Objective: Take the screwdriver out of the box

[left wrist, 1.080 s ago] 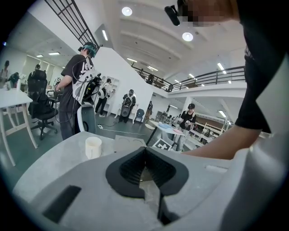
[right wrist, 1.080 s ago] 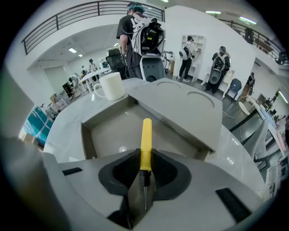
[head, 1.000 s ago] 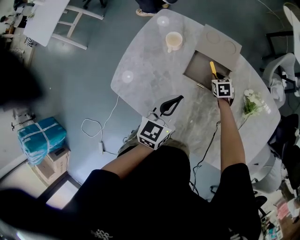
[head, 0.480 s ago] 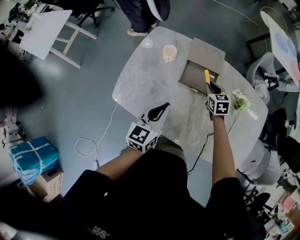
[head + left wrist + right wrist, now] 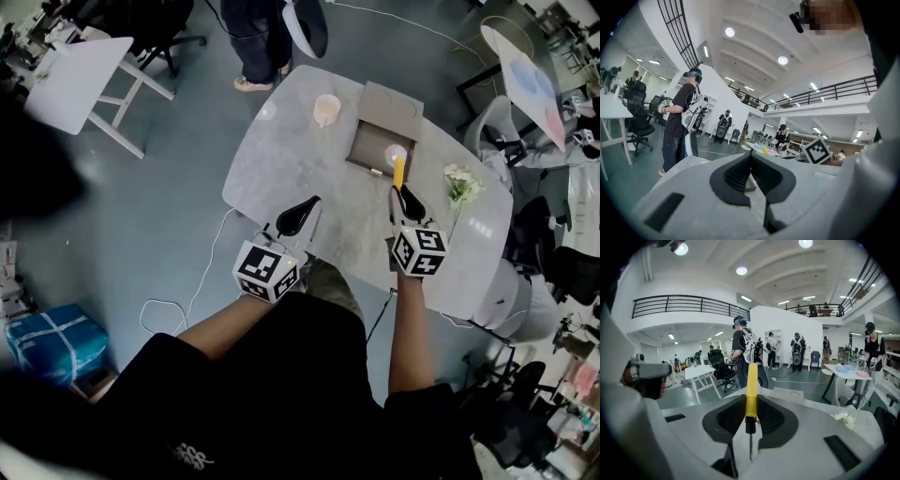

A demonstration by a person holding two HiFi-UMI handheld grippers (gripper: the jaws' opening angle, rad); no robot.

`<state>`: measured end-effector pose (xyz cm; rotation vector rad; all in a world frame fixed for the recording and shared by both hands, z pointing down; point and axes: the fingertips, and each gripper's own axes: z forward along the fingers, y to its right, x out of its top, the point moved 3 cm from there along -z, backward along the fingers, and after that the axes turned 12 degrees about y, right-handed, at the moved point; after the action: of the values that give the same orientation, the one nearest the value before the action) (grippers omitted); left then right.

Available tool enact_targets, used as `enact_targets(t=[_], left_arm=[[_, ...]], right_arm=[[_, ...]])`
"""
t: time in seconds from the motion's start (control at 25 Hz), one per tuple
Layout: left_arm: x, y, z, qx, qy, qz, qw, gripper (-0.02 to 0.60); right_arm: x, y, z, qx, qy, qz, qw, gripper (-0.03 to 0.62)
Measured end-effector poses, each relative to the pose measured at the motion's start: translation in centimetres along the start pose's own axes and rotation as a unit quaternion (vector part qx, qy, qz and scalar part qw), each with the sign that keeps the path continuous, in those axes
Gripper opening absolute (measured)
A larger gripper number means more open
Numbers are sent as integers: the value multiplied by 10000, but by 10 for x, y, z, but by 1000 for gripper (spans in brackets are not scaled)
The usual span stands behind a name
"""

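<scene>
Screwdriver (image 5: 398,174) with a yellow handle, grasped by the right tongs (image 5: 403,199) and held in the air above the worktop (image 5: 281,169). In the head view the handle points away from the person, and its far end overlaps the near right corner of the box (image 5: 367,150). The right gripper view shows the screwdriver (image 5: 751,385) standing between the two black pads of the right tongs (image 5: 750,401). The pads press on the lower part of the handle from both sides. The black collar and thin metal shaft run back toward the camera.

The box is brown and open, and it rests on the far part of the worktop. Its lid (image 5: 391,103) lies at the far side (whether the lid is hinged to the box cannot be told). A pale cup (image 5: 326,110) stands just left of the box, apart from it. A sprig of white flowers (image 5: 459,181) lies toward the right edge of the worktop, near the right tongs.

The left tongs (image 5: 305,208) hang over the near left part of the worktop. In the left gripper view the left tongs (image 5: 751,155) are clenched on nothing, the two pads meeting along a single seam.

On the grey floor, a white folding table (image 5: 80,80) stands at far left. A wrapped blue bundle (image 5: 42,337) lies at near left. A standing person (image 5: 258,37) is just beyond the far edge of the worktop.
</scene>
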<state>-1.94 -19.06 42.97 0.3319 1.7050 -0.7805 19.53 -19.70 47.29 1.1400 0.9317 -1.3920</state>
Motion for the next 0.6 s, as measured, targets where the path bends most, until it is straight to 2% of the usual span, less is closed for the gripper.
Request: enact_targets(t=[0.2, 0.4, 0.6], left_arm=[[21, 11, -13, -343, 33, 98, 9994, 15], [29, 16, -29, -594, 18, 148, 9981, 15], [33, 28, -32, -848, 15, 194, 9962, 15]], right_arm=[[33, -38, -60, -331, 715, 261, 9966, 75], [54, -63, -130, -936, 1339, 581, 9849, 75], [60, -85, -178, -1302, 1538, 316, 9790, 75]])
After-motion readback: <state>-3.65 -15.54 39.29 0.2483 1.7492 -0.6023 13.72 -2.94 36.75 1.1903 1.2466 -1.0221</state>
